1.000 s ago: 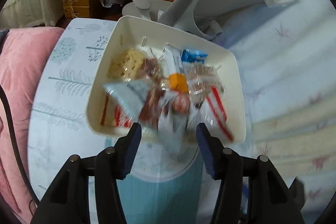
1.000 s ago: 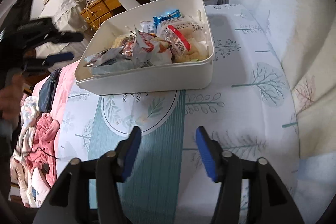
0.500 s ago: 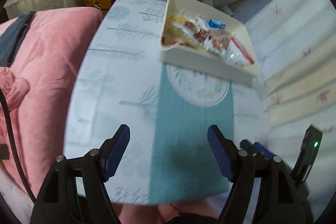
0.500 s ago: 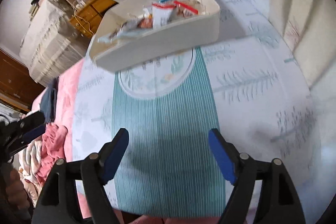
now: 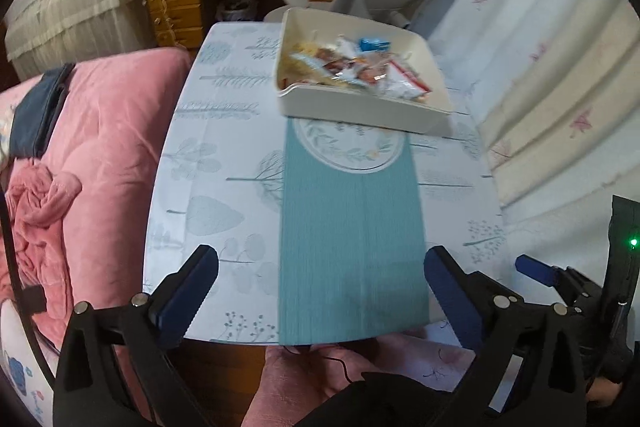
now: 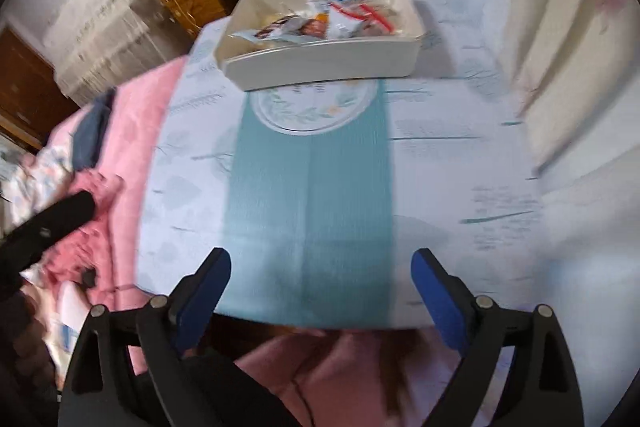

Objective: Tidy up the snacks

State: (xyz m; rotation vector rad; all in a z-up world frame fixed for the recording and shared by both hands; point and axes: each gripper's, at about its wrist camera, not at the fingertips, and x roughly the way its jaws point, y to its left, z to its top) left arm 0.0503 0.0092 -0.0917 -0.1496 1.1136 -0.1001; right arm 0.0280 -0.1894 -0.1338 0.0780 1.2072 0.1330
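Both grippers have drawn back from the white plastic bin [image 5: 362, 113] of crinkly snack packets [image 5: 352, 67], print unreadable; left gripper [image 5: 320, 291] and right gripper [image 6: 320, 291] have just been spreading, empty.

A heap of mixed snack packets [image 5: 352, 67], in red, orange, blue and clear wrappers, is lying jumbled inside a shallow white rectangular tray [image 5: 360, 109]. The tray is sitting flat, well ahead of the left hand-held gripper [image 5: 320, 291], and well apart from it.
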